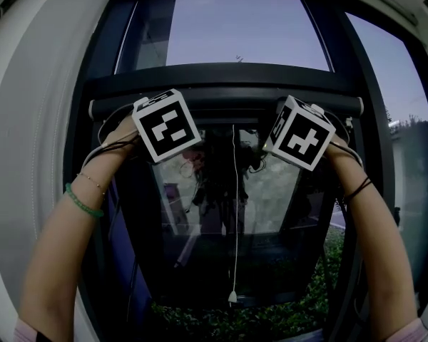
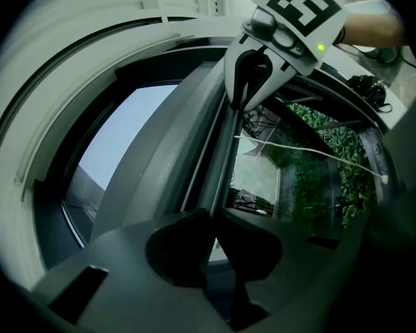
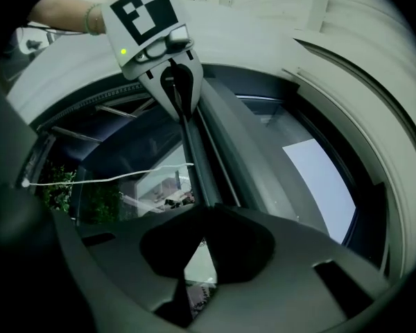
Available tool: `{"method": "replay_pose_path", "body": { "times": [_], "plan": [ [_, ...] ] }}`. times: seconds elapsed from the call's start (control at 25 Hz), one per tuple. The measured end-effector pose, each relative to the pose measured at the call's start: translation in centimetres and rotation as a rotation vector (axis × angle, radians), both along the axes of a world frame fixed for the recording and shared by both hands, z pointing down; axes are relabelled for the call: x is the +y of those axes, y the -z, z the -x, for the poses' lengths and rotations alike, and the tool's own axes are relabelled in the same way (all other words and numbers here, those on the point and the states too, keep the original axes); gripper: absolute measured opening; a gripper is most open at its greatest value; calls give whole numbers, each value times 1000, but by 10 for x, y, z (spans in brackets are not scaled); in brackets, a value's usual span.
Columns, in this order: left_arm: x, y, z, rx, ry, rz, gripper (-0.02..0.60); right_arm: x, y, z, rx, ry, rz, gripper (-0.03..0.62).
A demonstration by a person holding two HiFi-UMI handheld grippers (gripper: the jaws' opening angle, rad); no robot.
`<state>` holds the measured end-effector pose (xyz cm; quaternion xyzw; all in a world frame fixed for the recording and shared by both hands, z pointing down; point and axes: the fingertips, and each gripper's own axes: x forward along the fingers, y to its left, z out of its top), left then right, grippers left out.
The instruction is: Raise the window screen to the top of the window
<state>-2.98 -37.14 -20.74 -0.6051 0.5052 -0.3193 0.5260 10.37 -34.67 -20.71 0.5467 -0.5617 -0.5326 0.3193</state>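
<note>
The left gripper (image 2: pixel 213 217) and the right gripper (image 3: pixel 204 220) each have their jaws drawn nearly together, pinching the thin edge of the window screen's bottom rail (image 1: pixel 228 105), which runs straight out from between the tips toward the other gripper. Only the gripper views show that pinch. The head view hides the jaws behind the marker cubes, but shows the rail lying level across the upper part of the dark window frame (image 1: pixel 100 55), just below the sky-filled top pane (image 1: pixel 235 27), with a white pull cord (image 1: pixel 234 212) hanging from its middle toward the hedge (image 1: pixel 271 319).
</note>
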Motion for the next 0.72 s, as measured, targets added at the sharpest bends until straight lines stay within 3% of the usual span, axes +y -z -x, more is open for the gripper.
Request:
{"method": "replay_pose_path", "body": {
  "times": [0.08, 0.2, 0.32, 0.4, 0.48, 0.72],
  "plan": [
    [1, -1, 2, -9, -10, 9, 44, 1, 1, 1, -19, 23, 10, 41],
    [6, 0, -2, -37, -62, -66, 44, 2, 3, 3, -61, 71, -13, 48],
    [10, -1, -4, 38, -150, -115, 57, 6, 0, 1, -116, 101, -57, 65],
    [15, -3, -3, 114, -219, -114, 104, 9, -8, 3, -114, 99, -87, 111],
    [22, -10, 0, 160, -268, -103, 106, 14, -25, 8, -98, 110, -82, 114],
    [35, -82, 4, 138, -368, -27, 104, 33, -104, 26, -167, 270, -4, 114]
  ]
}}
